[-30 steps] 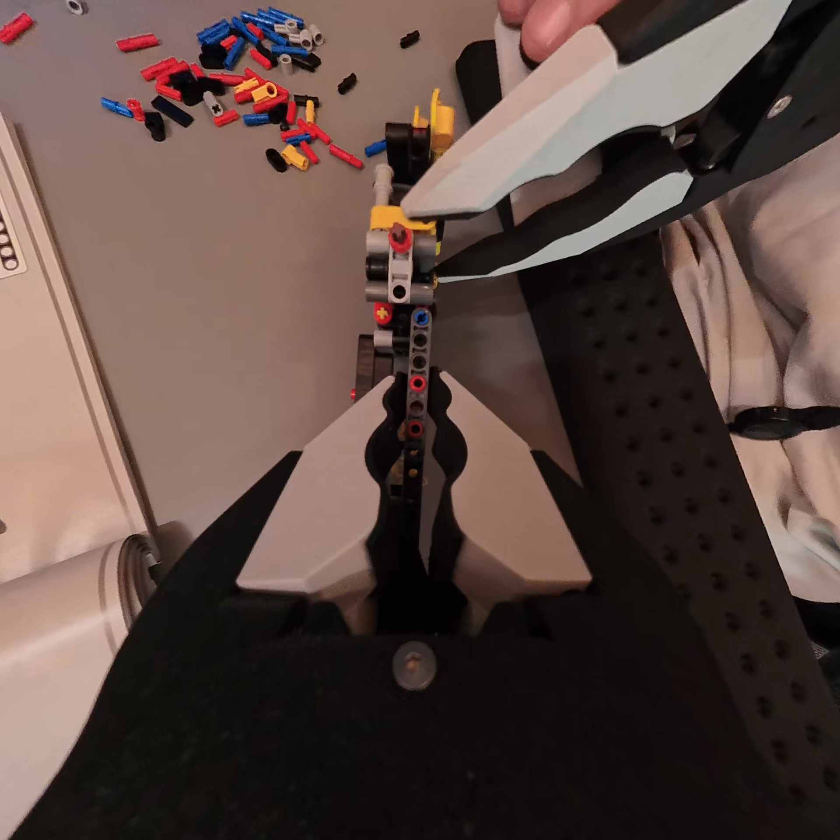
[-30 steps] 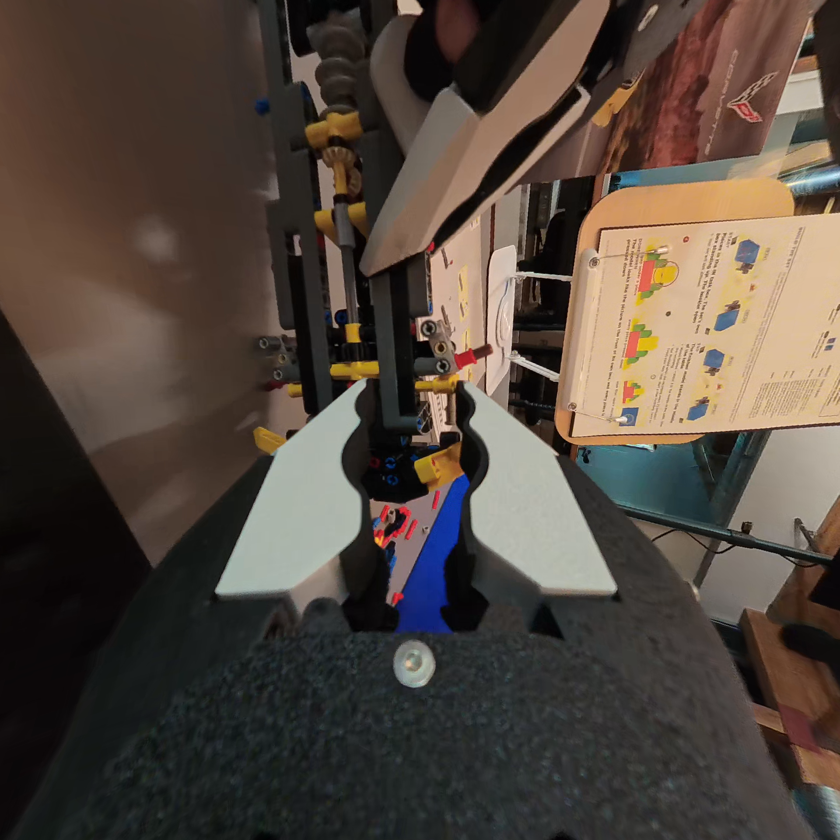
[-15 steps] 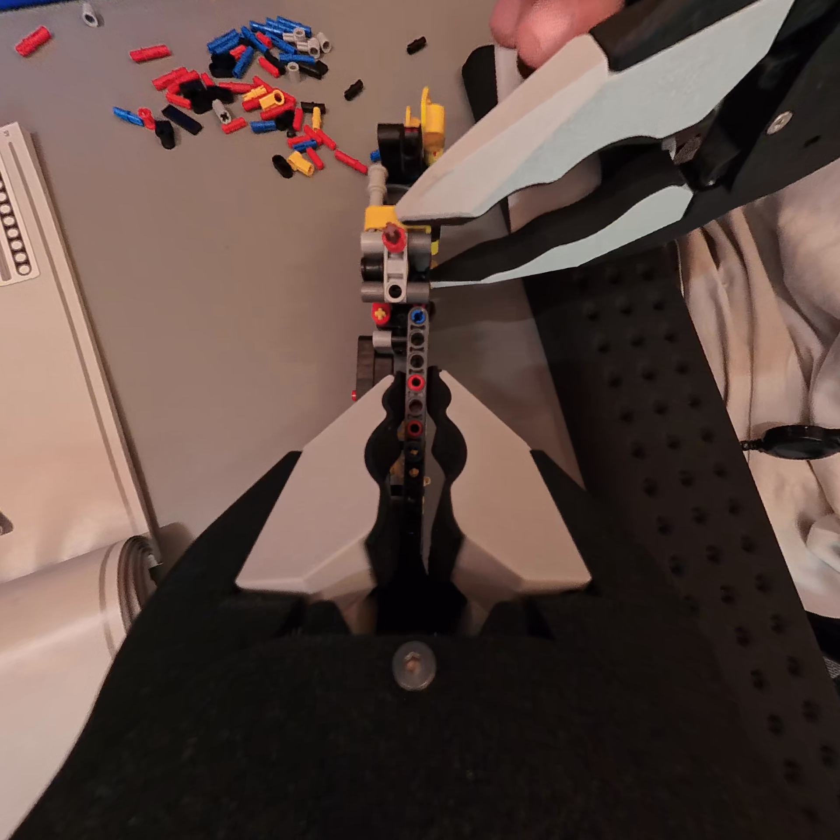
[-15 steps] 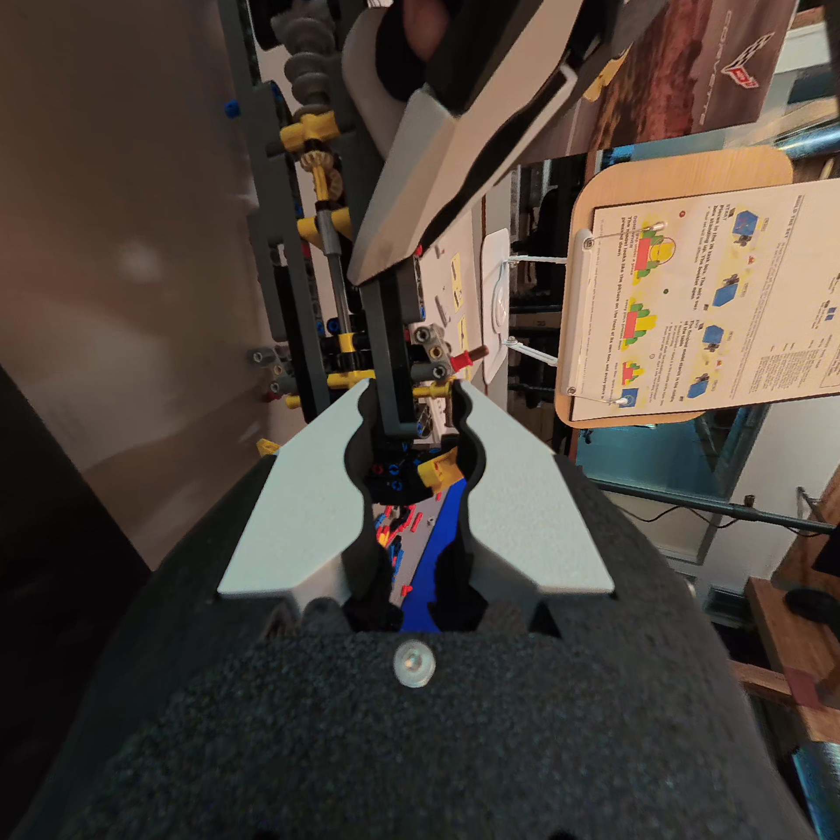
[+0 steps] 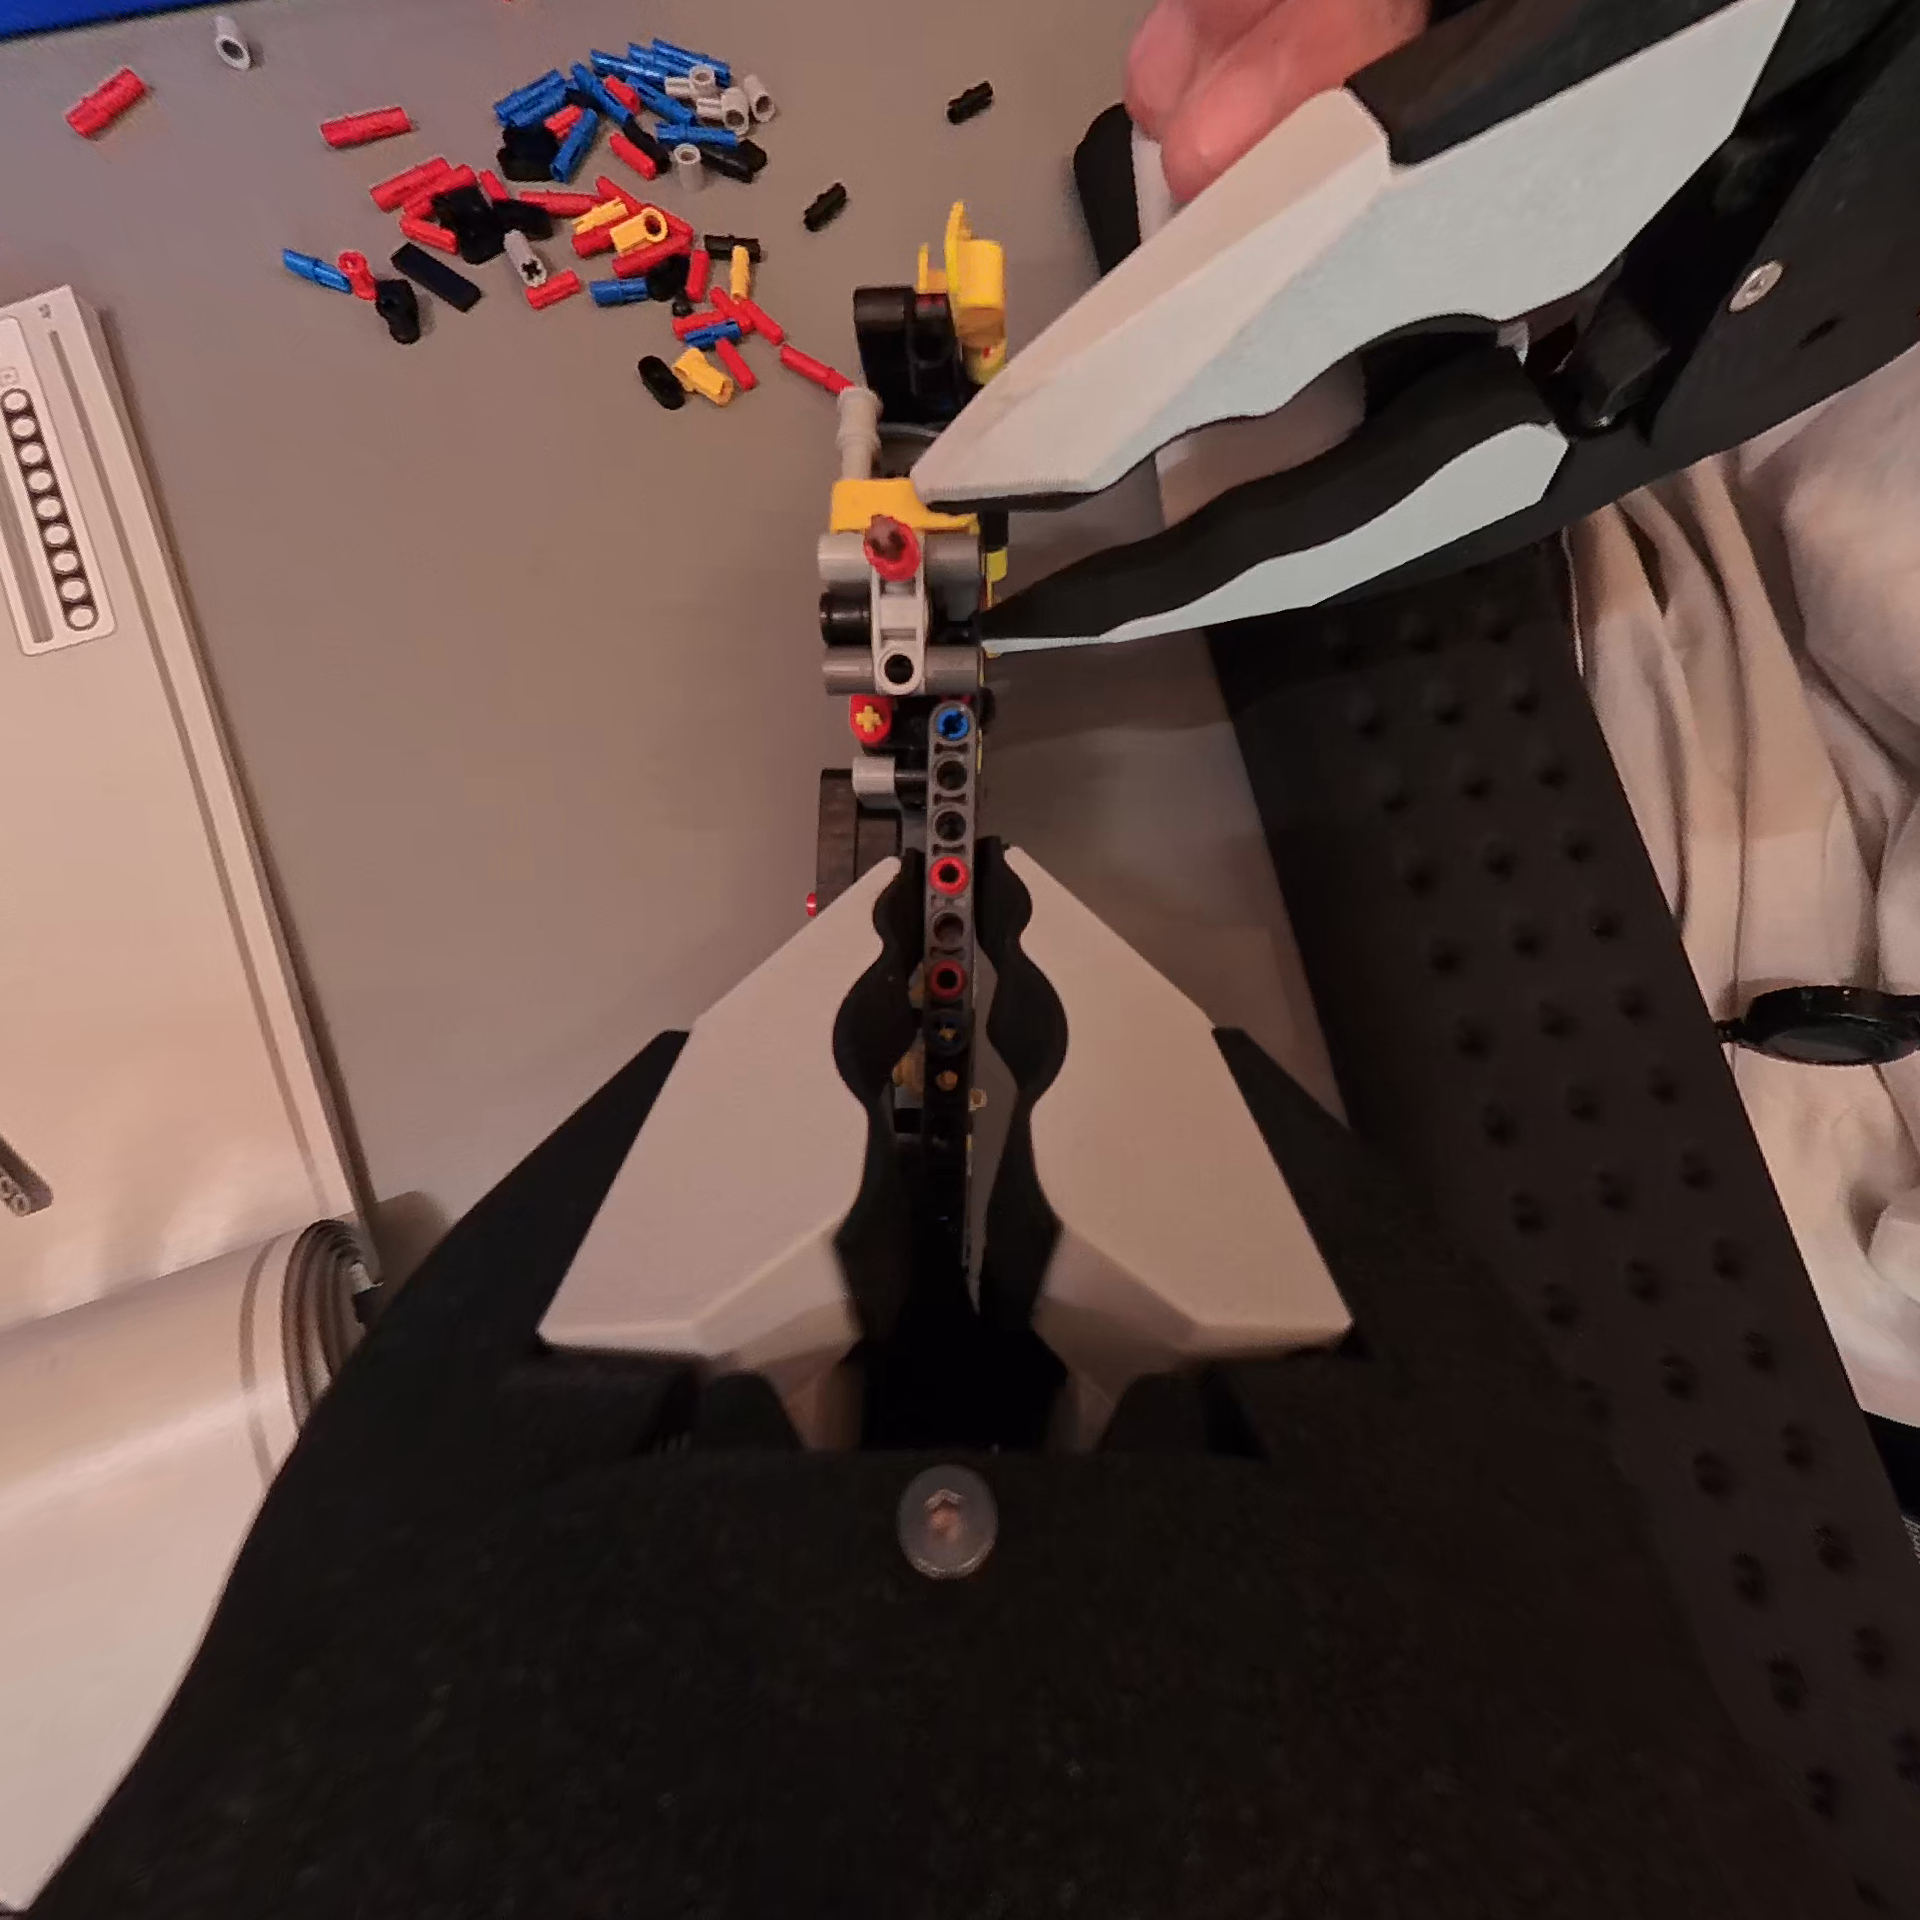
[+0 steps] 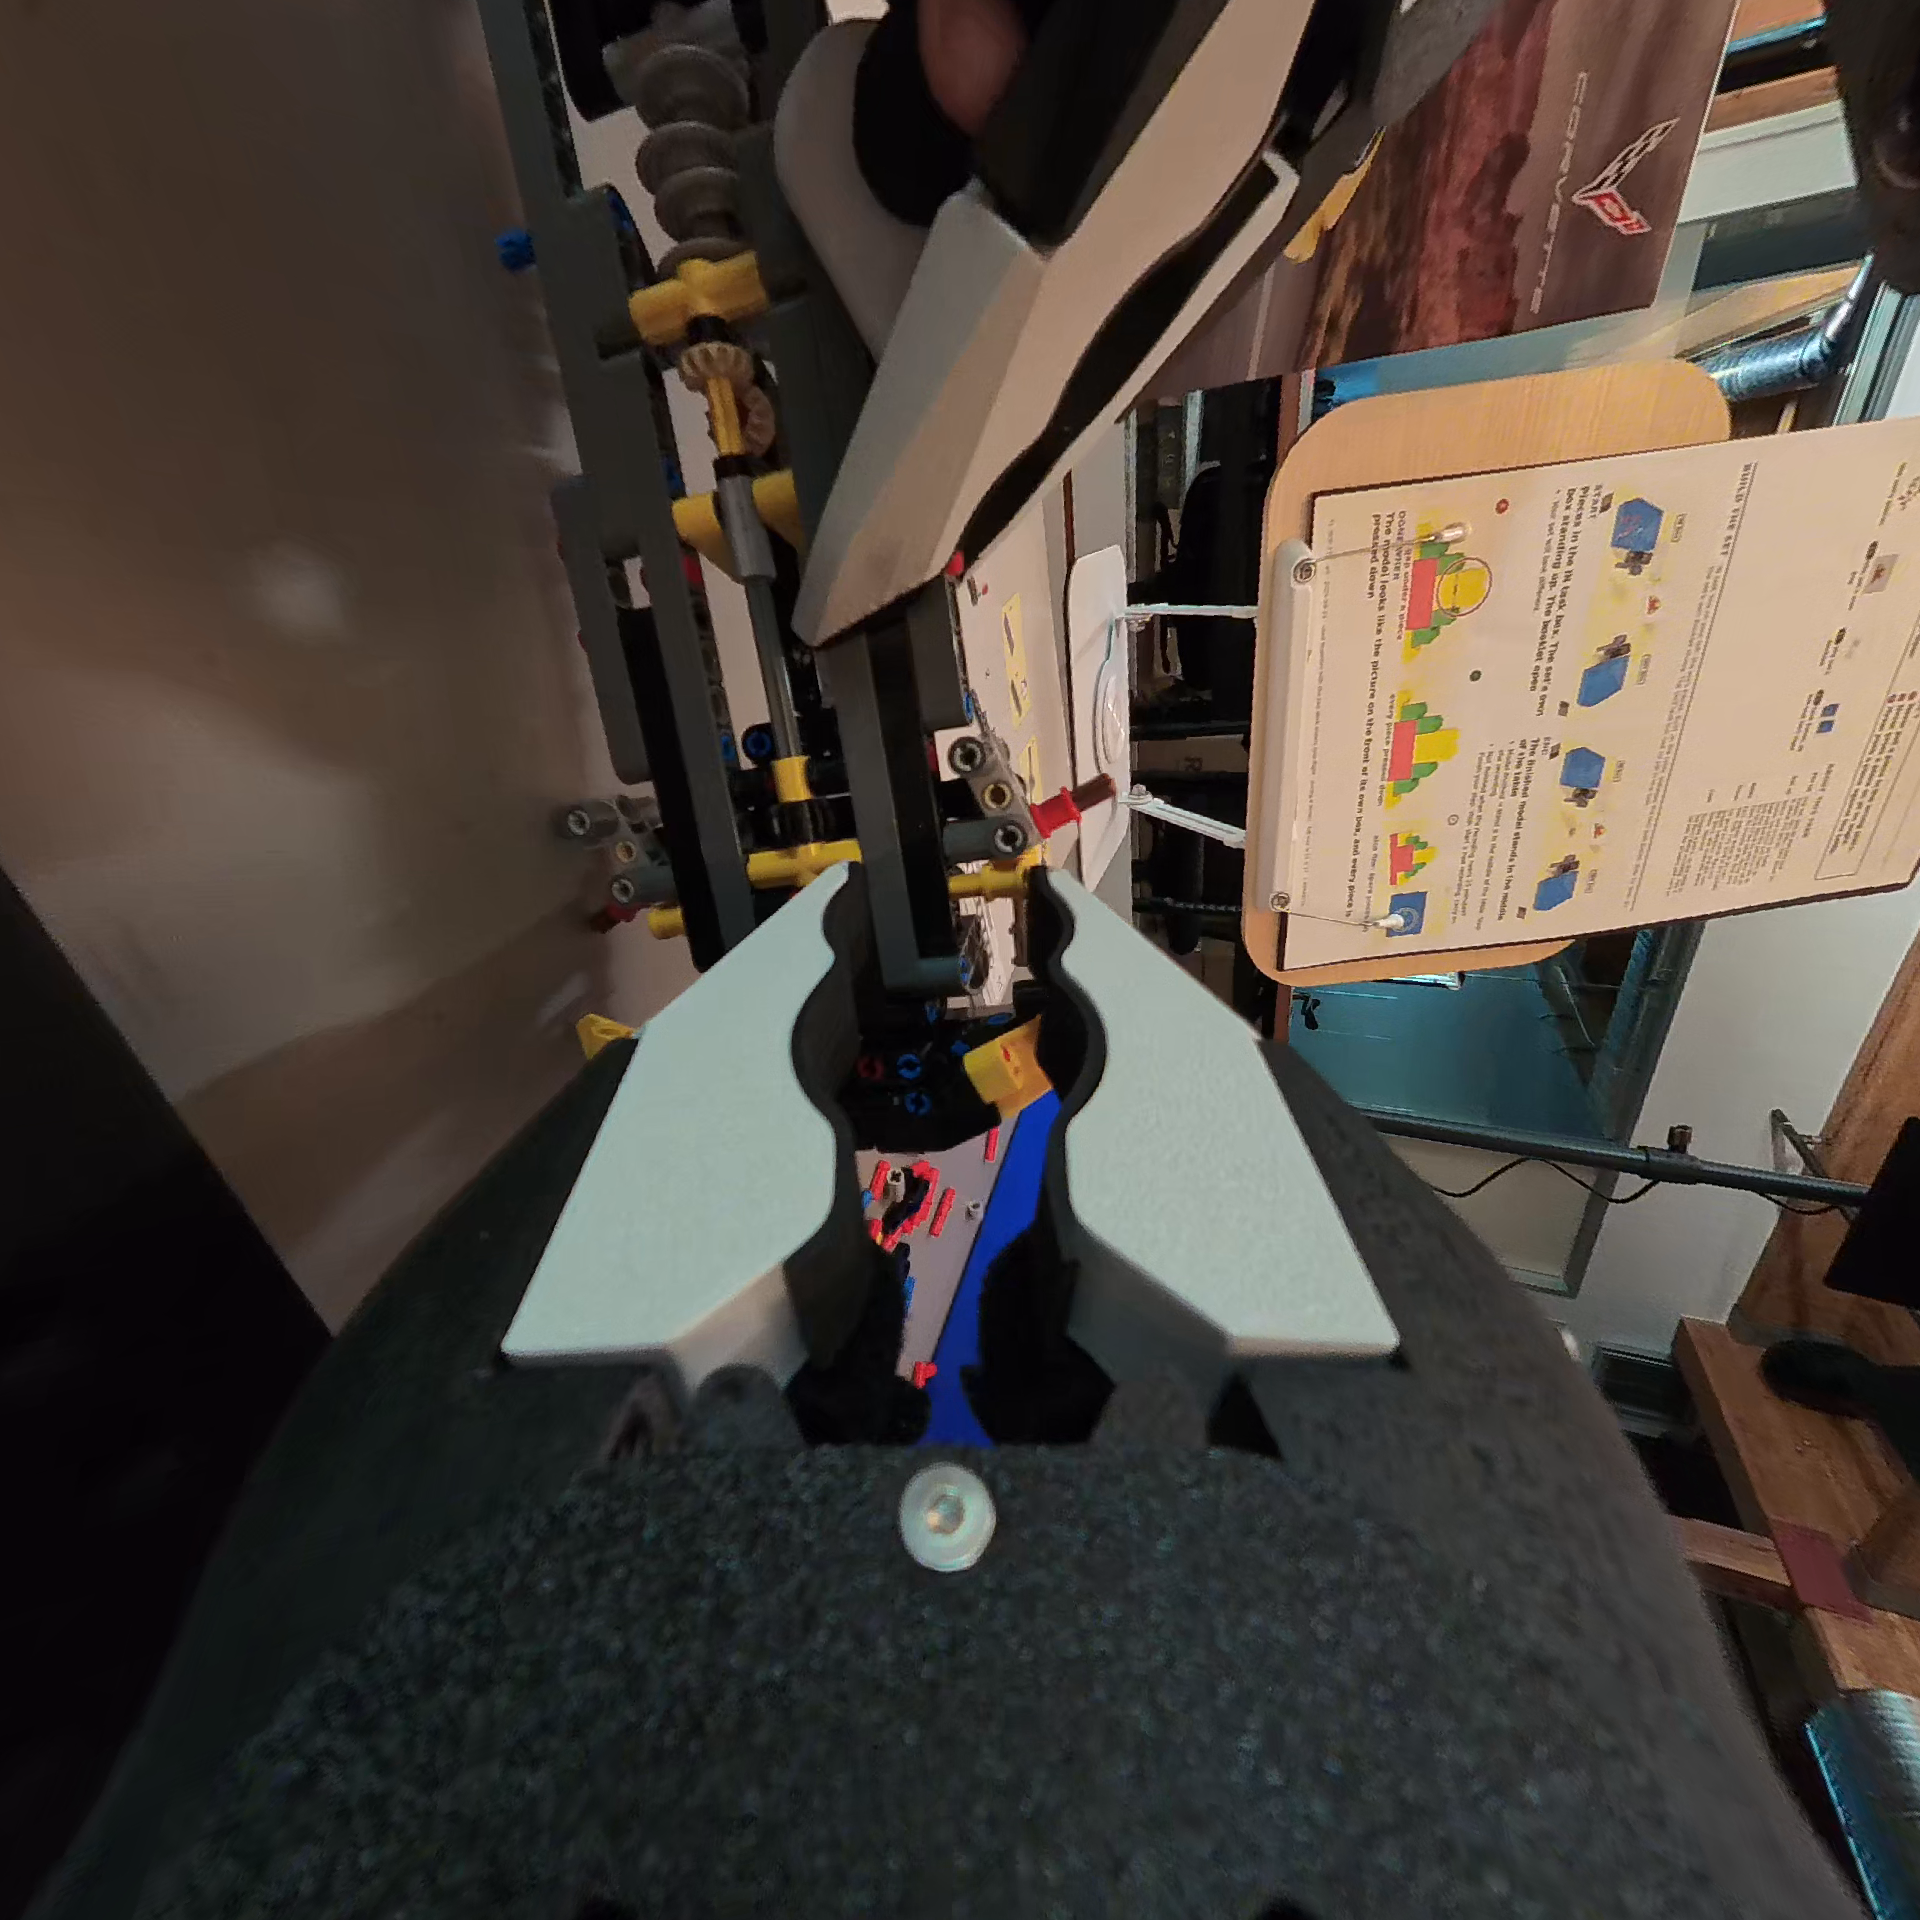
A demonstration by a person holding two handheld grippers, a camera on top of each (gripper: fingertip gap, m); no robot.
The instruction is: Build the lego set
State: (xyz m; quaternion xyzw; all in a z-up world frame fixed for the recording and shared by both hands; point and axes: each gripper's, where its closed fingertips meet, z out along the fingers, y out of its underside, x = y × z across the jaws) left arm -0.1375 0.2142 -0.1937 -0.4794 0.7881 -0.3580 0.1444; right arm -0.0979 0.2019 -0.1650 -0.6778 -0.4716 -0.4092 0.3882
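Observation:
The lego model point(image 5: 899, 623) is a long frame of dark grey beams with yellow, red and blue pins. It is held in the air between both grippers. My left gripper point(image 5: 951, 862) is shut on one grey holed beam of it. My right gripper point(image 5: 961, 566) comes in from the upper right and clamps the model's far end by the yellow and grey parts. In the right wrist view my right gripper point(image 6: 940, 894) closes around a dark beam of the model point(image 6: 904, 831), and the left gripper point(image 6: 862, 613) grips it from above.
A pile of loose red, blue, black and yellow pieces point(image 5: 582, 208) lies on the grey table point(image 5: 520, 623) beyond the model. A white box point(image 5: 104, 831) sits at the left and a black perforated pad point(image 5: 1558, 935) at the right. An instruction board point(image 6: 1558, 675) stands behind. Tip to tip, the grippers are about 6 centimeters apart.
Both grippers and the model have shifted slightly together, so the pile of pieces sits a little lower in the left wrist view. Both grips are unchanged.

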